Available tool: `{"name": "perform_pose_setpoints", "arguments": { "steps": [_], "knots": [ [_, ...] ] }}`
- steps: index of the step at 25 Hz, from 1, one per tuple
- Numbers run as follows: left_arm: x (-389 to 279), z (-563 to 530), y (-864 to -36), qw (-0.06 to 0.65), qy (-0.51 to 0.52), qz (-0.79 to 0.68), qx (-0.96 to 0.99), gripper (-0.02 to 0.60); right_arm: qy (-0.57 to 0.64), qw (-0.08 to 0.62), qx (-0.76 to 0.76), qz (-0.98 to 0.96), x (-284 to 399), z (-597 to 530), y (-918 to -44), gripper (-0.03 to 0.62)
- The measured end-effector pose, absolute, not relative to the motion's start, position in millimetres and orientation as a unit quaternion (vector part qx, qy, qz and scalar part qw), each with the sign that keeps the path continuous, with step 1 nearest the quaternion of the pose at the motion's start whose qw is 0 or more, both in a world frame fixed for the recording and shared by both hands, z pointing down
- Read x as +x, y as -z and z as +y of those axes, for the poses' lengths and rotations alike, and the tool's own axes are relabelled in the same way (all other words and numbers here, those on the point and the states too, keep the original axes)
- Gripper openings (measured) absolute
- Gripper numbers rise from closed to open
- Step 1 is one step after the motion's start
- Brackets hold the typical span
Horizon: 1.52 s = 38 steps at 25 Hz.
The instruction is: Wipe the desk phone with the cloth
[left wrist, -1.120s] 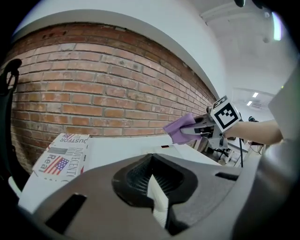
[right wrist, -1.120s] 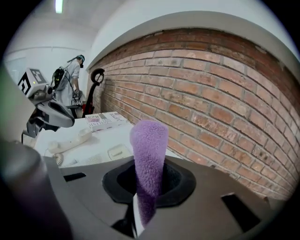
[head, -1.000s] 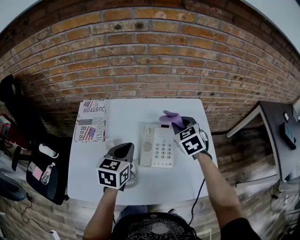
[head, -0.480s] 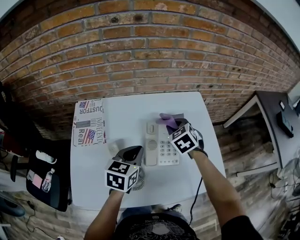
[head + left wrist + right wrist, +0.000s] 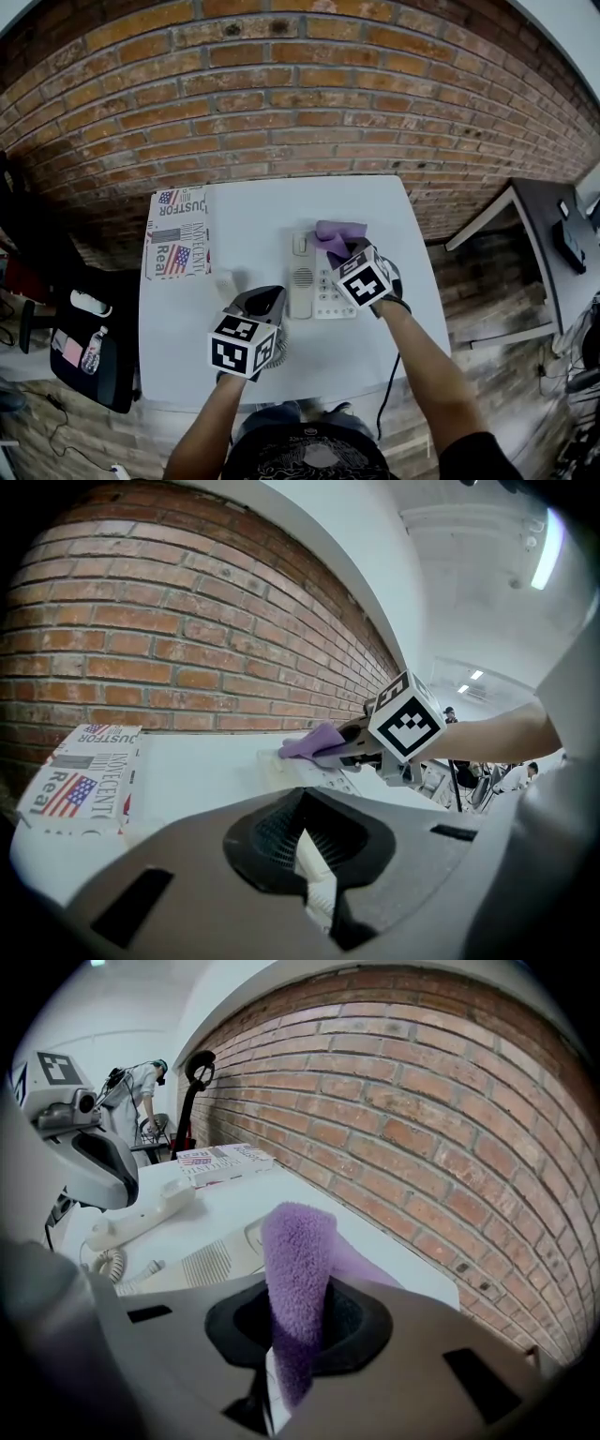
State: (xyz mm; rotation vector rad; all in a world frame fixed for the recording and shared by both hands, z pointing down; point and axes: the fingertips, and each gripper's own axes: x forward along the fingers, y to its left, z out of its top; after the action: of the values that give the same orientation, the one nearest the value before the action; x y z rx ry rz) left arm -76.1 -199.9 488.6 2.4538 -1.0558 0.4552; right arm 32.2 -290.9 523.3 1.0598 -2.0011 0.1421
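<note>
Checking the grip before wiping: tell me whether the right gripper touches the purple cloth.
Touching. The right gripper view shows the right gripper clamped on the purple cloth, which rises from between its jaws.

Table (image 5: 248, 230) lies bare between box (image 5: 178, 246) and desk phone (image 5: 302, 281), brick wall (image 5: 300, 112) behind

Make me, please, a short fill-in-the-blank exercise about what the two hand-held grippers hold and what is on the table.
1. The right hand-held gripper is shut on a ___ cloth over the desk phone.
2. The left hand-held gripper is shut on the phone's white ___, to which the coiled cord runs.
3. The wall behind the table is built of ___.
4. The printed box lies at the table's far ___ corner.

Missing words: purple; handset; brick; left.
</note>
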Motion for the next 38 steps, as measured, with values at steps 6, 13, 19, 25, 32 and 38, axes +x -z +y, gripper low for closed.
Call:
{"name": "perform_pose_setpoints", "arguments": {
  "steps": [6, 13, 19, 25, 32, 38],
  "knots": [
    [-70, -187, -489, 0.22, -0.161, -0.396, 0.877, 0.006, -0.064, 0.419, 0.405, -0.81, 31, -269, -528, 0.046],
    [-72, -167, -484, 0.22, -0.16, -0.421, 0.866, 0.006, -0.073, 0.41, 0.388, -0.822, 31, -249, -534, 0.046],
    [-77, -151, -478, 0.22, -0.157, -0.445, 0.854, 0.006, -0.081, 0.405, 0.374, -0.83, 30, -228, -537, 0.046],
    [-77, -132, -472, 0.217, -0.153, -0.463, 0.846, 0.006, -0.079, 0.41, 0.358, -0.835, 33, -206, -541, 0.046],
    [-77, -107, -471, 0.216, -0.151, -0.48, 0.837, 0.006, -0.076, 0.409, 0.339, -0.844, 32, -179, -554, 0.046],
    [-76, -88, -471, 0.218, -0.151, -0.488, 0.831, 0.006, -0.08, 0.408, 0.322, -0.851, 30, -156, -560, 0.047]
  ]
}}
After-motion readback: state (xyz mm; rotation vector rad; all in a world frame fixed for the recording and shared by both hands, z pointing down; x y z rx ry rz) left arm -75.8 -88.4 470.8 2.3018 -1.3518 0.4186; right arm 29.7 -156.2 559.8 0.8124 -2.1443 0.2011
